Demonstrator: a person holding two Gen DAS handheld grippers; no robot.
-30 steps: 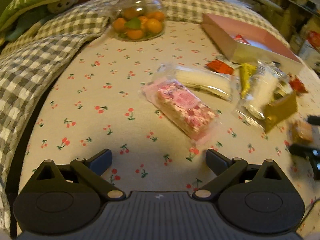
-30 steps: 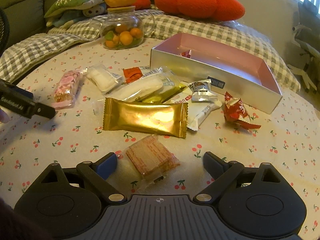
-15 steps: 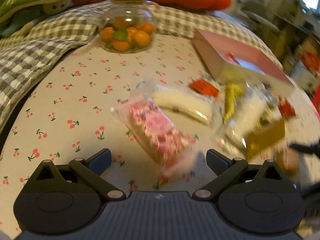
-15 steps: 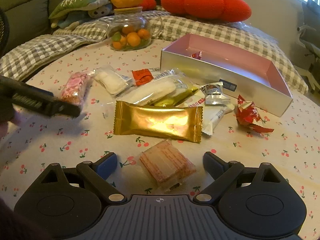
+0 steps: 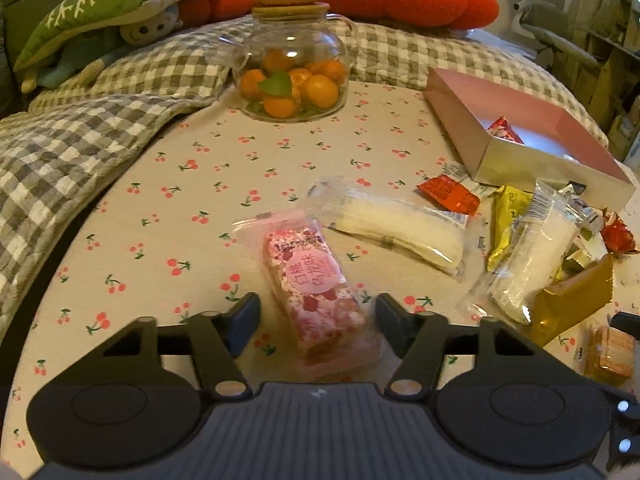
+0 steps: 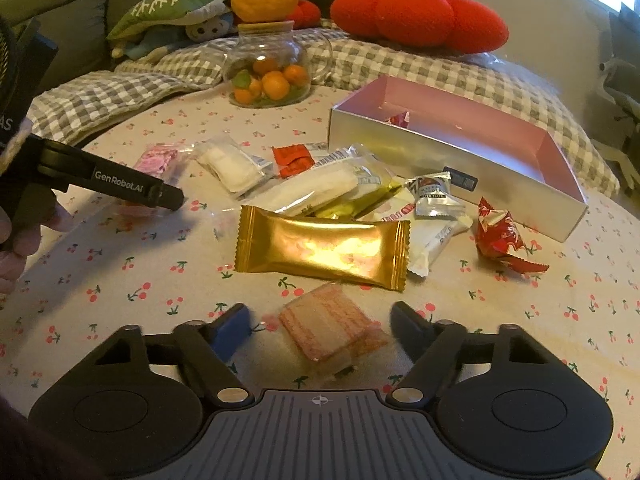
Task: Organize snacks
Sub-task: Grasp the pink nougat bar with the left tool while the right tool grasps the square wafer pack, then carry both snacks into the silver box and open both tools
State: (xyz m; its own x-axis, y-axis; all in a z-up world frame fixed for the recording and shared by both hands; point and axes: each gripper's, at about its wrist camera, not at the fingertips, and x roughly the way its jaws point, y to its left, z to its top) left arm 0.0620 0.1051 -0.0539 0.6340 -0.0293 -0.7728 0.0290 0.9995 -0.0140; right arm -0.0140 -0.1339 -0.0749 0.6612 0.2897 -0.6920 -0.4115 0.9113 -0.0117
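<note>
The left gripper (image 5: 316,314) is closing around the pink snack (image 5: 316,292), pads not yet touching; its long axis runs away from the gripper, toward the jar (image 5: 294,76). The right gripper (image 6: 320,326) is closing around the wafer pack (image 6: 332,326), which lies slantwise near the table's (image 6: 520,320) front edge, untouched.

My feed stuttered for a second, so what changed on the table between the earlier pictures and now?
The left claw has advanced over the pink snack packet, which now lies between its closing fingers. The right claw is likewise closing around the orange wafer packet; neither pad visibly presses yet. The gold packet, the remaining snacks, the pink box and the glass jar stayed put.
</note>
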